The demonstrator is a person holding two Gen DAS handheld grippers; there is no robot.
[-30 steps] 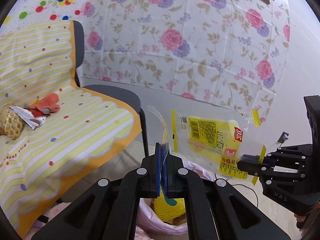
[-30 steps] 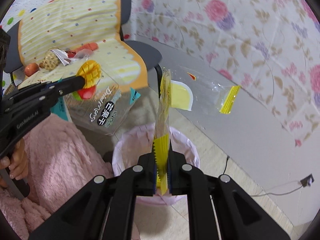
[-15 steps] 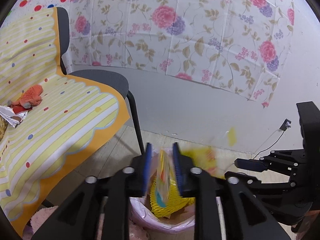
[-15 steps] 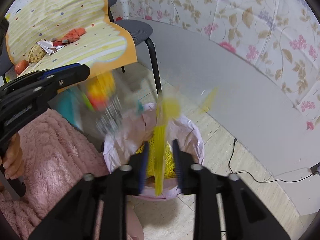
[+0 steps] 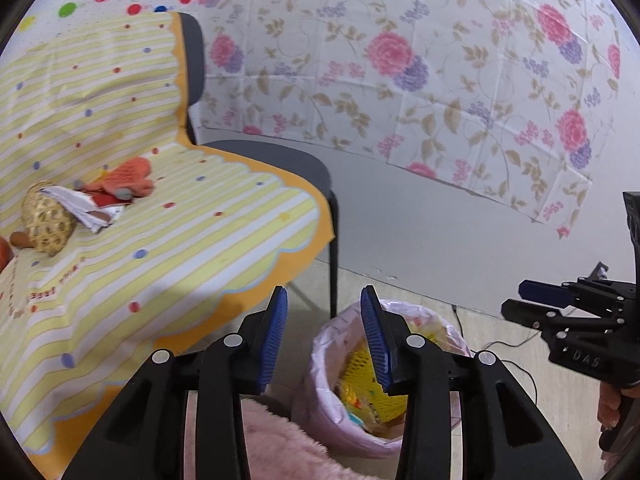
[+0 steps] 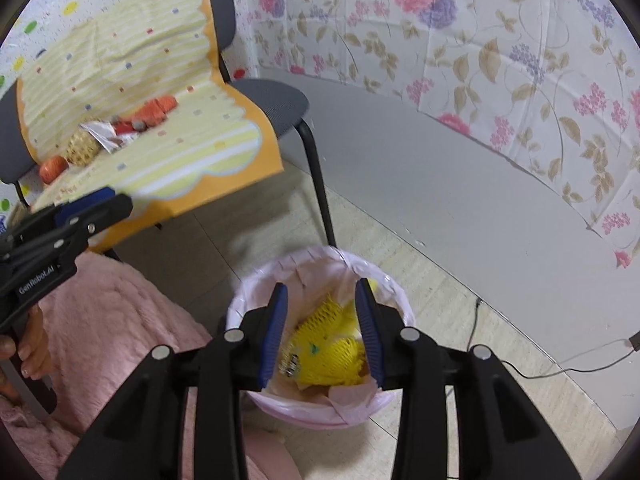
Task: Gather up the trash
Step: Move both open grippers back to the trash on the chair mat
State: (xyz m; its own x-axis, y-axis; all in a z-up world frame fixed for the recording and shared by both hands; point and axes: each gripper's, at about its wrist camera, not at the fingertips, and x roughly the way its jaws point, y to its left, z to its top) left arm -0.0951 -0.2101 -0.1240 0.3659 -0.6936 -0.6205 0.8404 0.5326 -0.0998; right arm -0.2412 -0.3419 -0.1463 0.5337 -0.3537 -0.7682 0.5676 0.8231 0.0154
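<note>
Below, the left tool [image 5: 324, 334] was seen with its blue pads apart and opening, nothing between them. The right tool [image 6: 321, 330] was likewise held with its pads parted and widening, and nothing was gripped by it. One pink-lined trash bin [image 6: 256, 300] was set upright on the floor beside the chair leg, its mouth turned up toward both tools. Inside it, yellow foam netting [image 6: 332, 350] was piled with wrappers; separate pieces could not be counted. More trash was left on the striped yellow cloth [image 5: 200, 240] draped over one dark chair [image 5: 280, 160]: one tan net ball [image 5: 46, 224], one crumpled silver wrapper [image 5: 84, 208], and orange netting [image 5: 128, 176], lying with its long axis roughly across the seat. One more orange ball [image 6: 52, 168] was seen near the cloth's edge.
</note>
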